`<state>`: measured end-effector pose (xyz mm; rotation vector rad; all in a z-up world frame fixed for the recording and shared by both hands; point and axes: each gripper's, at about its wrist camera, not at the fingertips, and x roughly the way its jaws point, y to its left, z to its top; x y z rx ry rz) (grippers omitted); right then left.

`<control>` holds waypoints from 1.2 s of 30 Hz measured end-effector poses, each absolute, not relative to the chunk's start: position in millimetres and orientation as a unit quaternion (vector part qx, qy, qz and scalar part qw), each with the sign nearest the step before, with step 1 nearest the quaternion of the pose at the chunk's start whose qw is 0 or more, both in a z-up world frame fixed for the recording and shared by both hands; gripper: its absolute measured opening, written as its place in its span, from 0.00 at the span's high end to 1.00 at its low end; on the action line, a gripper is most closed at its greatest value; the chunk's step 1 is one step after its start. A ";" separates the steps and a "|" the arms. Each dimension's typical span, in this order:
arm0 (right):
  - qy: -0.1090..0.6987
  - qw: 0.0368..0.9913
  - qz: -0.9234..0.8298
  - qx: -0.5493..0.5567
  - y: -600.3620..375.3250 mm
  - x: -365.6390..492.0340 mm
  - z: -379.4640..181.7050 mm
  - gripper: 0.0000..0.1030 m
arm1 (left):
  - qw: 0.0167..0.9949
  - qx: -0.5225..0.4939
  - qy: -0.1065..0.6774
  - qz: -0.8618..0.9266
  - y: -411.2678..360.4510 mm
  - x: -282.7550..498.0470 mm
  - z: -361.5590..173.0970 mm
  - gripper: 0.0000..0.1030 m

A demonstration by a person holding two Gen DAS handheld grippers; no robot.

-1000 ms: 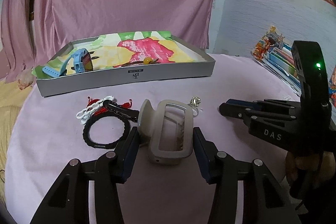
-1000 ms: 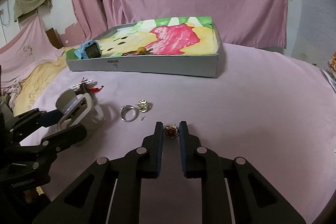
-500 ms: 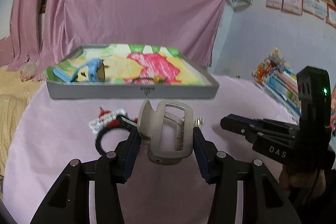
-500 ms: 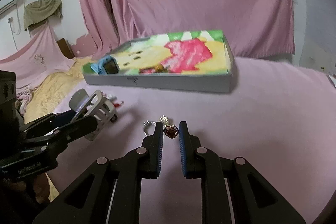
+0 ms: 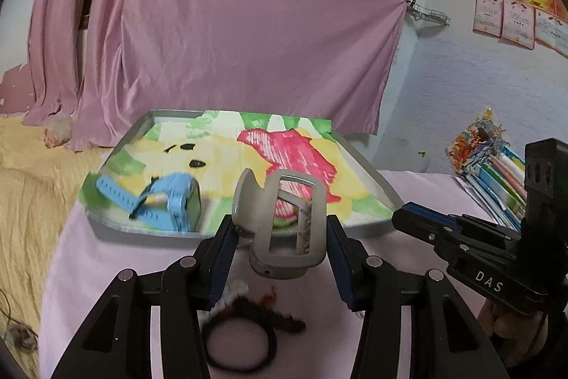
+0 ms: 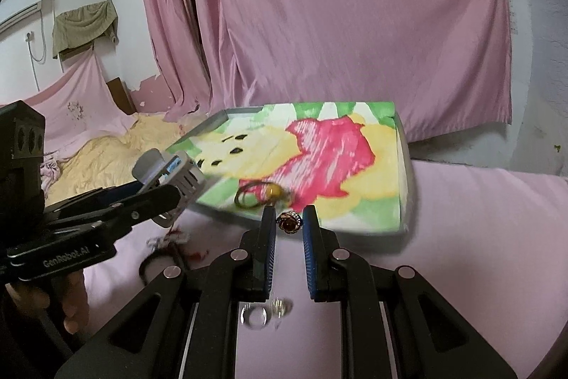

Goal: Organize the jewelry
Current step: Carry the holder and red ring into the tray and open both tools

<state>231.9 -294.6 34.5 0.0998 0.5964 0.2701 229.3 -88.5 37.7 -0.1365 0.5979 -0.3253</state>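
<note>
2 grippers, each pinching 1 piece, raised before 1 tray on a pink cloth.

We log, left to right: left gripper [image 5: 280, 233] clamped on a grey hair claw clip [image 5: 284, 229]; only its view shows the blue watch [image 5: 170, 198] in the grey tray [image 5: 369, 173] and the black hair tie [image 5: 241, 343] on the cloth below. Right gripper [image 6: 288, 223] squeezing a red-stone ring [image 6: 289, 222]; only its view shows the amber-bead cord [image 6: 264, 194] in the tray, plus 2 blurred clear rings [image 6: 264, 313] on the cloth.
</note>
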 end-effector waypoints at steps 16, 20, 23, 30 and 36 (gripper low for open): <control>0.359 0.925 0.116 0.048 -292.2 304.7 5.9 0.87 | 0.911 -0.042 0.384 -0.147 -105.0 300.6 15.4 0.55; 0.377 0.918 0.116 0.046 -292.5 314.8 -0.3 0.87 | 0.906 -0.036 0.396 -0.147 -108.5 306.7 10.1 0.55; 0.393 0.911 0.117 0.044 -291.6 321.1 -6.2 0.87 | 0.904 -0.035 0.400 -0.148 -109.5 309.1 7.1 0.55; 0.401 0.907 0.119 0.041 -289.1 324.6 -10.4 0.87 | 0.903 -0.034 0.401 -0.150 -108.8 308.4 7.1 0.54; 0.386 0.913 0.120 0.057 -296.0 316.5 -4.6 0.85 | 0.905 -0.044 0.396 -0.150 -106.4 305.9 8.6 0.54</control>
